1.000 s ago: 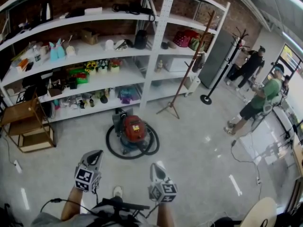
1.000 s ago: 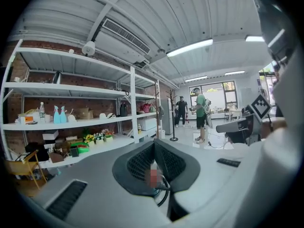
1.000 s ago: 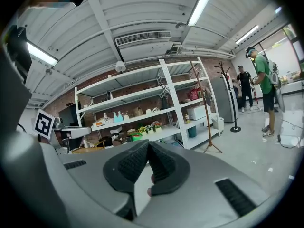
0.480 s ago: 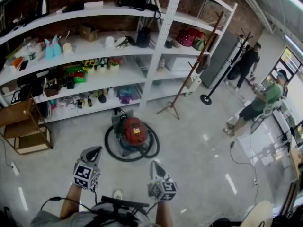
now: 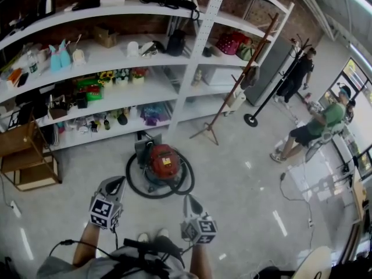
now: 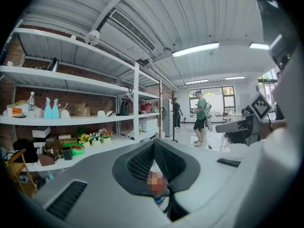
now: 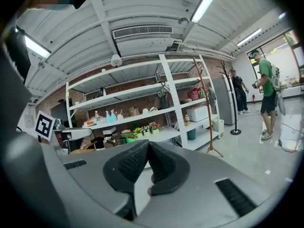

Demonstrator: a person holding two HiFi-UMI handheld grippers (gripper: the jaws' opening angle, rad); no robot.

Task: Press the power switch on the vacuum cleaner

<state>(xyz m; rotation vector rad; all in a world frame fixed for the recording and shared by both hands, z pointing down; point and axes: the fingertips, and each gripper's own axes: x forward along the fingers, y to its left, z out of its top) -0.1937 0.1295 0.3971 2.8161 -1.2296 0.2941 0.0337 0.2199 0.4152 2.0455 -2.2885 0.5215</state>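
Observation:
A red and grey vacuum cleaner [image 5: 161, 161] sits on the floor in front of the shelves, with its black hose [image 5: 139, 189] coiled around it. Its power switch is too small to make out. My left gripper [image 5: 118, 182] hangs just below and left of the vacuum, shut with nothing held. My right gripper [image 5: 190, 201] is lower and to the right of it, also shut and empty. In the left gripper view the left gripper [image 6: 154, 151] points up at the shelves, and in the right gripper view the right gripper [image 7: 147, 156] does too; the vacuum is hidden in both.
White shelving [image 5: 116, 51] full of small items stands behind the vacuum. A wooden coat stand [image 5: 232, 92] and a black coat rack [image 5: 273, 80] stand at right. A wooden stool [image 5: 26, 156] is at left. Two people [image 5: 314, 127] stand far right. Cables [image 5: 293, 196] lie on the floor.
The view has shifted forward a little, so the vacuum sits slightly closer to both grippers. Both grippers stay shut and keep their spacing. The people at right moved slightly.

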